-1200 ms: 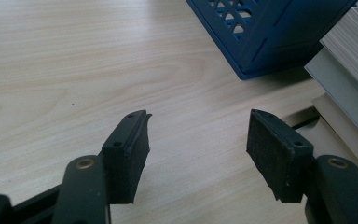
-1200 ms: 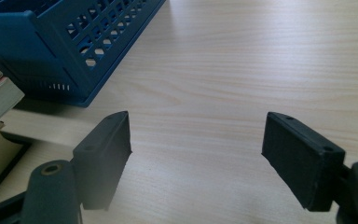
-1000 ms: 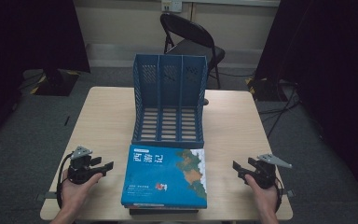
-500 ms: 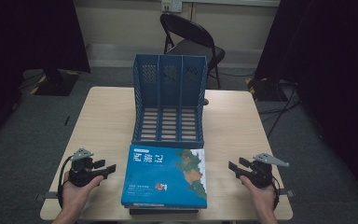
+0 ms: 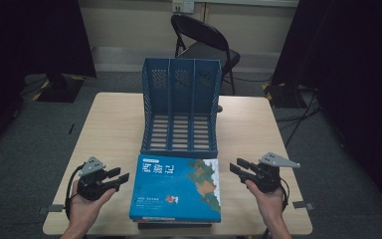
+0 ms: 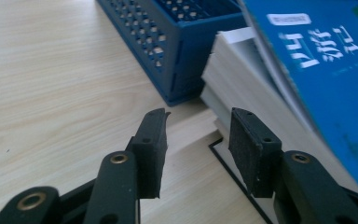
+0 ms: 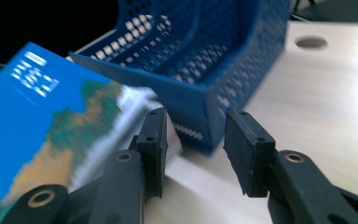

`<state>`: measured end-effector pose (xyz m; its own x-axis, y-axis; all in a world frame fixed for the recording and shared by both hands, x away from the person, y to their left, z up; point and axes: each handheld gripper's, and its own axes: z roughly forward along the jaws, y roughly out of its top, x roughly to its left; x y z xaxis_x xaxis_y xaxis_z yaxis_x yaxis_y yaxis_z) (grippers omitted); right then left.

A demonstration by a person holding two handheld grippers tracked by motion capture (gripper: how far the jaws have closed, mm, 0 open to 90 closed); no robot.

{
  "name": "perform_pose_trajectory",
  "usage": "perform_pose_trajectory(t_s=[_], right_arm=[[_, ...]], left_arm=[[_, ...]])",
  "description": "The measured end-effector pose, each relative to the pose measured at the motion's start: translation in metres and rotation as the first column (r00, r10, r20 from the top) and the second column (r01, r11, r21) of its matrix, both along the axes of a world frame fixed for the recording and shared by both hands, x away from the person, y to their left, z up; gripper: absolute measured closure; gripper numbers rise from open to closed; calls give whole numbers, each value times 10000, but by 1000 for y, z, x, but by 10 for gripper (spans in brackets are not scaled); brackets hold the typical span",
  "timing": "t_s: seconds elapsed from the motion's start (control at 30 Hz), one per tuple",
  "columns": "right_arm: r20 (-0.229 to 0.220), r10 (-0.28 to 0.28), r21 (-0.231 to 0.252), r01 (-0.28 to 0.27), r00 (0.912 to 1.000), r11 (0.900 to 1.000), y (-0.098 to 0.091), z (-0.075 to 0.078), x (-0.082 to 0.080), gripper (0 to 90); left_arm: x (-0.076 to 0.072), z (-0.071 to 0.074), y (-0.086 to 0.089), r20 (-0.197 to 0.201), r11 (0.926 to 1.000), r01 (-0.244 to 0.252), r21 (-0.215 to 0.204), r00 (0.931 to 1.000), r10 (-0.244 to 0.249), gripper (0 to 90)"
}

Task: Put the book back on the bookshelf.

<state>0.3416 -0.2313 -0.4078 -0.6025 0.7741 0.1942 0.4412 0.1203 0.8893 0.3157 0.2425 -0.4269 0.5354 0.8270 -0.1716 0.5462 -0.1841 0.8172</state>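
The book (image 5: 176, 188) lay flat on top of a stack (image 6: 233, 88) at the near edge of the table (image 5: 114, 129), its far edge touching the open front of the blue file rack (image 5: 181, 107). I held the left gripper (image 5: 121, 177) just beside the book's left edge and the right gripper (image 5: 238, 167) just beside its right edge, both clear of it. Earlier frames being available, I note that both sets of jaws had just been closing; each stood partly spread, with nothing between the pads in either gripper view.

Risks I judged from this position:
- The cover overhung the pages beneath. A pinch on the cover alone could have opened the book instead of lifting it.
- A grip taken too low could have caught the volume underneath and dragged the stack.
- The rack lay unsecured. A push forward with the book could have slid it away.
- Uneven lift between sides could have tilted the book out of one grip.
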Motion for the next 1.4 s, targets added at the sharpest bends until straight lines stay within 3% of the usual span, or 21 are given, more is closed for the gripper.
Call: perform_pose_trajectory(t_s=[0.1, 0.2, 0.27, 0.37, 0.43, 0.5, 0.63, 0.67, 0.73, 0.8, 0.83, 0.93, 1.13, 1.4], right_arm=[[285, 403, 7, -404, 9988, 9992, 12, 12, 8, 621], [387, 832, -335, -819, 9958, 9961, 26, 18, 17, 629], [221, 1058, -601, -1043, 9941, 9927, 36, 16, 22, 628], [28, 1224, -854, -1217, 9925, 9889, 44, 7, 26, 630], [-62, 1191, -762, -1193, 9929, 9899, 46, -1, 27, 614], [-240, 1251, -906, -1267, 9919, 9878, 48, -6, 28, 596], [-349, 1398, -785, -1422, 9896, 9867, 49, -8, 30, 638], [-350, 1431, -762, -1454, 9891, 9864, 50, -9, 30, 637], [-332, 1372, -903, -1397, 9900, 9861, 53, -10, 30, 635], [-418, 1387, -876, -1420, 9894, 9860, 52, -10, 30, 625], [-445, 1372, -839, -1405, 9896, 9865, 52, -10, 30, 623], [-465, 1385, -739, -1417, 9893, 9871, 51, -12, 31, 621], [-441, 1401, -702, -1430, 9891, 9872, 51, -12, 31, 620], [-544, 1610, -996, -1658, 9855, 9811, 51, -10, 31, 632]], left_arm=[[3, 8, -5, 87, 10000, 64, 74, 9999, -65, 576], [6, 20, -8, 206, 9998, 206, -76, 9996, -204, 576], [7, 24, -11, 192, 9988, 295, -391, 9994, -288, 576], [5, 19, -15, 275, 9986, 274, -461, 9993, -262, 600], [2, 15, -14, 212, 9971, 323, -694, 9993, -309, 607], [-5, 15, -9, 423, 9933, 483, -1046, 9981, -440, 585], [-11, 14, -5, 325, 9919, 444, -1190, 9986, -408, 581], [-11, 11, -9, 256, 9935, 598, -973, 9980, -576, 586], [-10, 10, -10, 314, 9940, 552, -948, 9981, -525, 633], [-9, 9, -4, 98, 9844, 636, -1638, 9980, -628, 649], [-9, 10, -3, 115, 9824, 617, -1764, 9981, -606, 633], [-12, 11, -6, 276, 9872, 589, -1481, 9981, -554, 626], [-10, 11, -2, 101, 9802, 591, -1888, 9983, -582, 576], [-11, 10, -2, 77, 9808, 486, -1889, 9988, -480, 544]])
